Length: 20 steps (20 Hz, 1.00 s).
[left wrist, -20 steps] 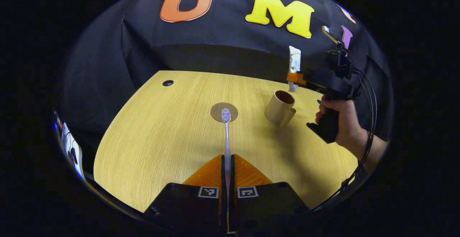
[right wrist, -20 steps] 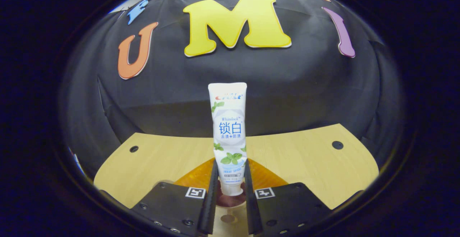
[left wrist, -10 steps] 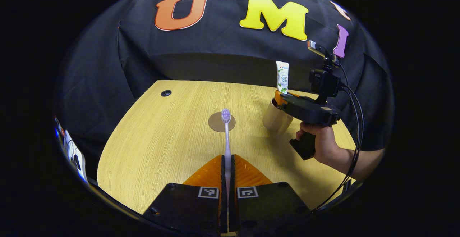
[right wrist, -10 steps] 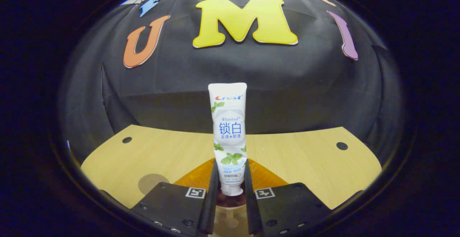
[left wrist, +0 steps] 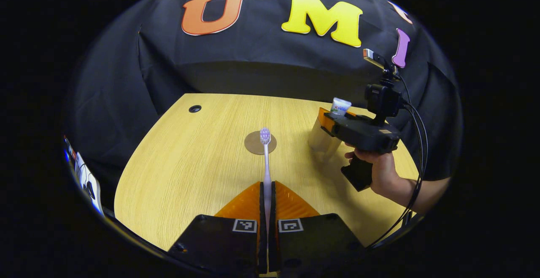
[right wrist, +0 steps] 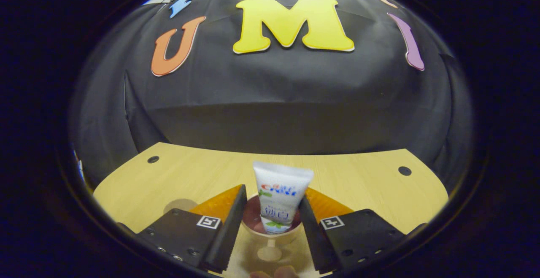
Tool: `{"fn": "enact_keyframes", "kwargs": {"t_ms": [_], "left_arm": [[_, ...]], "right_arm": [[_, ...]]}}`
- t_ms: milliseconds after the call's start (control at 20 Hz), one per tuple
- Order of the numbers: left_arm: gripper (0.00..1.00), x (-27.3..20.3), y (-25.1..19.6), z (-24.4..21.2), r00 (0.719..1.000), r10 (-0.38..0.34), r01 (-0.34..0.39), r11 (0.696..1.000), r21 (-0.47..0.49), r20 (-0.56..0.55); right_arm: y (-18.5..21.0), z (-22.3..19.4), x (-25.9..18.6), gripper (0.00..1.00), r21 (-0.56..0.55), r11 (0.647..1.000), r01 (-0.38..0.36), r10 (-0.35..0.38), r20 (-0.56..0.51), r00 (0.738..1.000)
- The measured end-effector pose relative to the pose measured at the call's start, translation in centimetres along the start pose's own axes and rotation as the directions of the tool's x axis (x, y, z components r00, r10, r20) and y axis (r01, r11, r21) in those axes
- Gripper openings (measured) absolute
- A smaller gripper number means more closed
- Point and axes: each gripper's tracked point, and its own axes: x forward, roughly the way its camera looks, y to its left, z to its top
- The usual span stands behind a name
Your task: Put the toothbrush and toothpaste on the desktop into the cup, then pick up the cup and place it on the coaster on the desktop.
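Low centre, the left gripper (left wrist: 267, 193) clamps the toothbrush (left wrist: 265, 160); the right gripper (right wrist: 270, 210), jaws wide, flanks toothpaste (right wrist: 280, 200) standing in the cup (right wrist: 270, 238).

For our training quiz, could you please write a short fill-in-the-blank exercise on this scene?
1. The white toothpaste tube stands inside the beige ___.
2. The right claw is ___, clear of the tube.
3. The left claw is shut on the pale ___.
4. The round brown coaster lies on the wooden ___.

Missing words: cup; open; toothbrush; desktop
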Motion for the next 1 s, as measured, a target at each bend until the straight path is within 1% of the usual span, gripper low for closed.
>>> {"fn": "enact_keyframes", "kwargs": {"t_ms": [150,200,400,450,500,550,650,750,900,1000], "left_arm": [[0.05,0.1,-1.8,1.4,0.999,-0.029,0.029,1.000,0.000,0.032],[0.05,0.2,-2.2,2.0,0.998,-0.039,0.039,0.999,0.004,0.046],[0.05,0.7,-4.1,5.2,0.990,-0.078,0.074,0.996,0.040,0.121],[0.00,1.0,-4.4,6.3,0.986,-0.087,0.082,0.996,0.045,0.143],[0.05,1.5,-4.7,7.3,0.981,-0.094,0.088,0.995,0.048,0.170],[0.05,2.1,-5.0,8.4,0.975,-0.102,0.094,0.994,0.050,0.196],[0.04,3.3,-5.9,10.8,0.958,-0.120,0.109,0.992,0.055,0.260],[0.05,4.8,-7.0,13.6,0.933,-0.139,0.125,0.990,0.064,0.333],[0.05,7.1,-9.6,17.3,0.883,-0.178,0.159,0.984,0.081,0.433],[0.04,8.2,-11.7,19.3,0.848,-0.210,0.176,0.978,0.116,0.487]], "right_arm": [[-0.3,2.5,-1.4,0.72,-0.020,1.000,-0.005,0.006,0.053,0.999],[-0.4,3.3,-2.0,0.73,-0.018,1.000,-0.012,0.013,0.064,0.998],[-1.2,6.5,-5.0,0.73,0.011,0.999,-0.032,0.030,0.109,0.994],[-1.6,7.2,-5.9,0.73,0.016,0.999,-0.033,0.031,0.118,0.993],[-2.1,7.8,-6.9,0.73,0.018,0.999,-0.032,0.029,0.127,0.992],[-2.8,8.2,-7.8,0.73,0.018,0.999,-0.027,0.025,0.132,0.991],[-4.5,8.4,-9.3,0.74,0.016,1.000,-0.013,0.011,0.136,0.991],[-6.2,8.2,-10.6,0.74,0.029,1.000,0.005,-0.009,0.127,0.992],[-9.2,7.1,-11.7,0.74,0.039,0.998,0.047,-0.051,0.103,0.993],[-10.8,6.1,-12.2,0.74,0.052,0.996,0.066,-0.070,0.078,0.994]]}}
